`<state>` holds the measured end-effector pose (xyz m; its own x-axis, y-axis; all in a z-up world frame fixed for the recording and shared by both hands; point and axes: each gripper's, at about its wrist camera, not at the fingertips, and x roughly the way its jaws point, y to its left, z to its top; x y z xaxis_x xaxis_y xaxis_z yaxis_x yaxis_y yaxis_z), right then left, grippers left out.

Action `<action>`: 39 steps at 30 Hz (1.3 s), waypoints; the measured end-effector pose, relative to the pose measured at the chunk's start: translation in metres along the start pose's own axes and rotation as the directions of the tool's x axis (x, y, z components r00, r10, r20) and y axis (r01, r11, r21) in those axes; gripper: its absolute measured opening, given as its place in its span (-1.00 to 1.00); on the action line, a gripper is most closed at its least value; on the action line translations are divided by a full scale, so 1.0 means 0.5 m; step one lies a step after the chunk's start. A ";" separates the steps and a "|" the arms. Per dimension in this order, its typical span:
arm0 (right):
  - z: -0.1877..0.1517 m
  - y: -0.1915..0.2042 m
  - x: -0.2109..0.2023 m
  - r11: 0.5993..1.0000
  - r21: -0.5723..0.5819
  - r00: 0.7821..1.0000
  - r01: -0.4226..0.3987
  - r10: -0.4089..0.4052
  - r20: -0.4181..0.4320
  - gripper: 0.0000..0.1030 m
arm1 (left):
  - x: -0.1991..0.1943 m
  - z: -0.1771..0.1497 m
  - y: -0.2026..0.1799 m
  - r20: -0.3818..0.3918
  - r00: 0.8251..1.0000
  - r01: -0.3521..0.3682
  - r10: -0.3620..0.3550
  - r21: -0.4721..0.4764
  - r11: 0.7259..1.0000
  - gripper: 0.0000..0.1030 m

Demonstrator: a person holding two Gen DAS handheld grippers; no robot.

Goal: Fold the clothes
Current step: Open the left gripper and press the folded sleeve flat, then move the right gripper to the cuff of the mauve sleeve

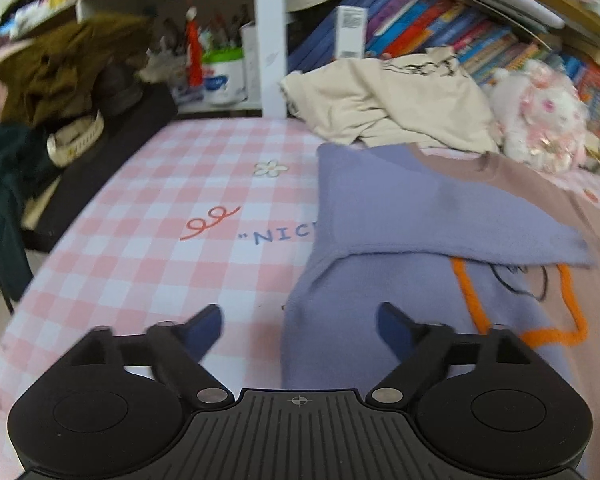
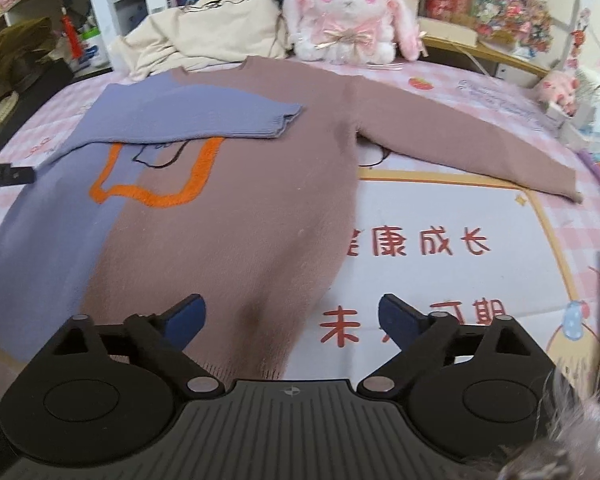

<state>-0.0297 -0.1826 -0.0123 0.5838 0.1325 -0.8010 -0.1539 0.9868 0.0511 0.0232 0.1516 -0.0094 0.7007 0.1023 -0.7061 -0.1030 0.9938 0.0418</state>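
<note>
Jaws wide, both grippers (image 1: 300,328) (image 2: 290,320) over sweater (image 2: 240,200)

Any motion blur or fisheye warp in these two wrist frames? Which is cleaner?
Left wrist: shelf clutter and olive-brown garment smeared, frame soft; open left gripper sharp. Right wrist: cleaner, white plush rabbit and two-tone lilac and mauve knitted sweater readable, open right gripper crisp; edges bow and darken in both.
</note>
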 end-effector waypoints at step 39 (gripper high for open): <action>-0.044 0.019 -0.054 0.994 -0.021 0.993 0.103 -0.101 0.066 0.95 | -0.069 -0.085 -0.121 -0.033 0.986 0.165 -0.163 0.065 0.984 0.95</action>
<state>-0.0646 -0.1789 -0.0034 0.6476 0.0380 -0.7611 -0.1101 0.9929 -0.0441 -0.0249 0.0862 -0.0175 0.6842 -0.0625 -0.7266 0.0603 0.9978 -0.0290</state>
